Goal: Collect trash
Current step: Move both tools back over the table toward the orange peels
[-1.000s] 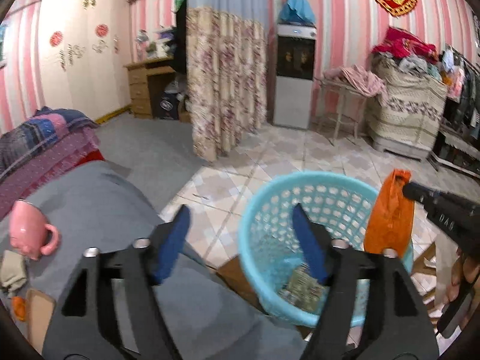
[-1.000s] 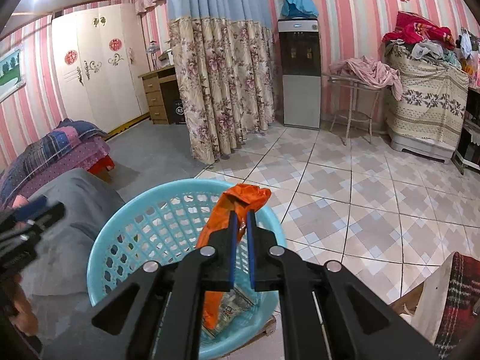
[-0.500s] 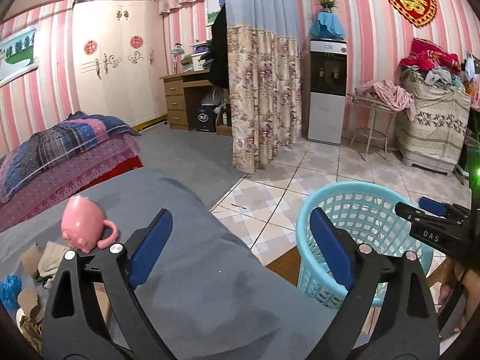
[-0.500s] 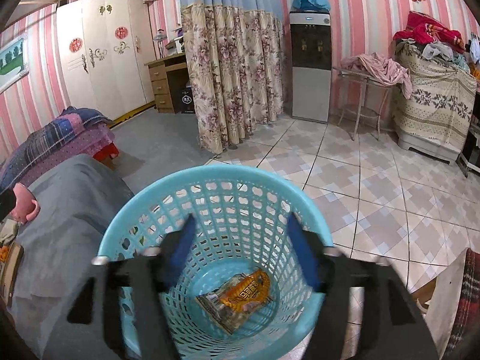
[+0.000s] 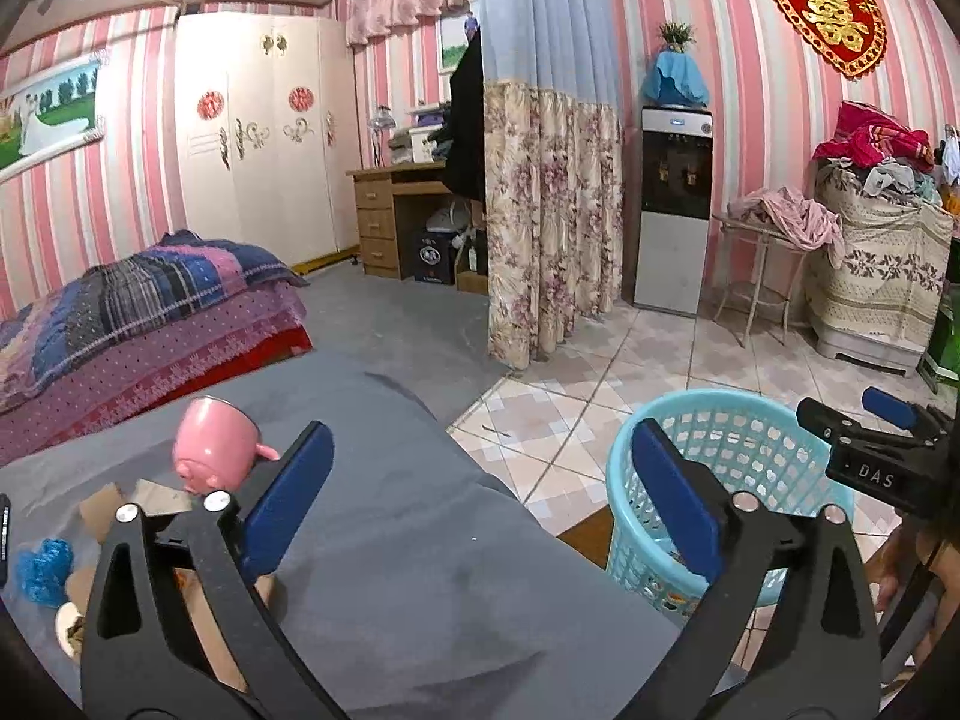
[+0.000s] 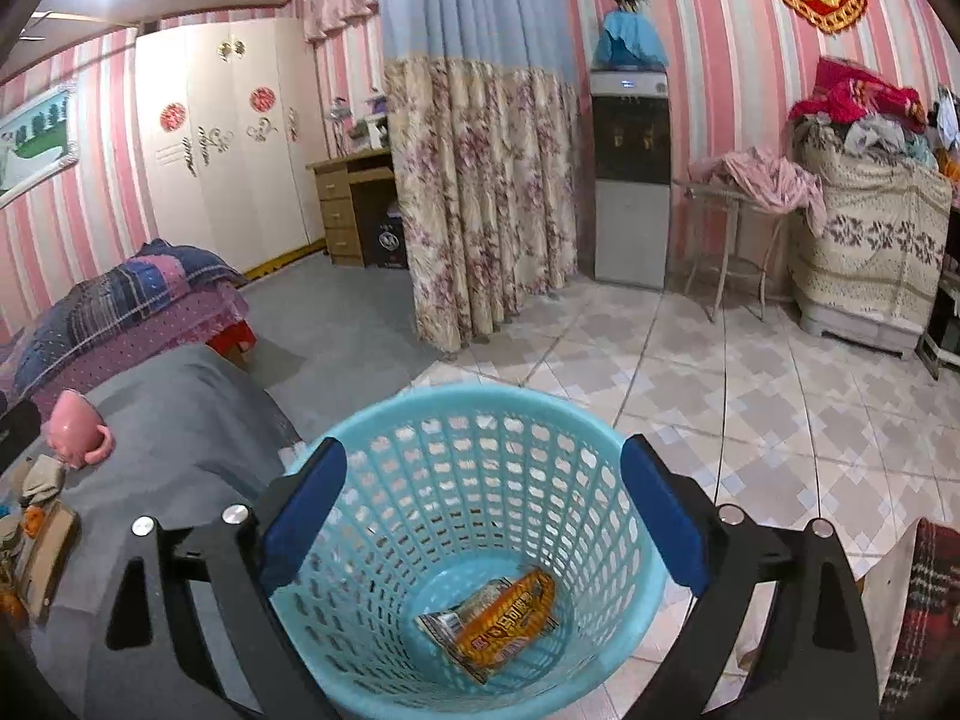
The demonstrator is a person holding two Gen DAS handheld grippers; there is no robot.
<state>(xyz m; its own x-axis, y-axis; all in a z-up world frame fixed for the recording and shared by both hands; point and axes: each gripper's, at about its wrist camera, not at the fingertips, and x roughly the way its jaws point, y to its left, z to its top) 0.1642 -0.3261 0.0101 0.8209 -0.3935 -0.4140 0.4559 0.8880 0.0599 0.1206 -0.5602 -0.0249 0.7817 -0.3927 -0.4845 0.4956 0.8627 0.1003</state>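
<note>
Grey bedding [image 5: 420, 570] holds scraps [image 5: 45, 561] at nine o'clock; the left gripper [image 5: 480, 498], jaws just spread wide and empty, should swing there and pinch one piece squarely. At three o'clock the right gripper [image 6: 483, 516], also freshly released, hangs over the basket [image 6: 468, 414], wrapper [image 6: 498, 618] inside.

Turquoise lattice basket [image 6: 480, 480], orange wrapper [image 6: 501, 615], pink mug [image 5: 210, 444], grey cloth [image 5: 420, 570].

Right gripper [image 6: 483, 516] fingers having just been opening above the blue basket [image 6: 384, 420], empty, orange wrapper [image 6: 498, 612] now lying inside, left gripper [image 5: 480, 510] widening, swinging away toward the pink mug [image 5: 213, 441]
</note>
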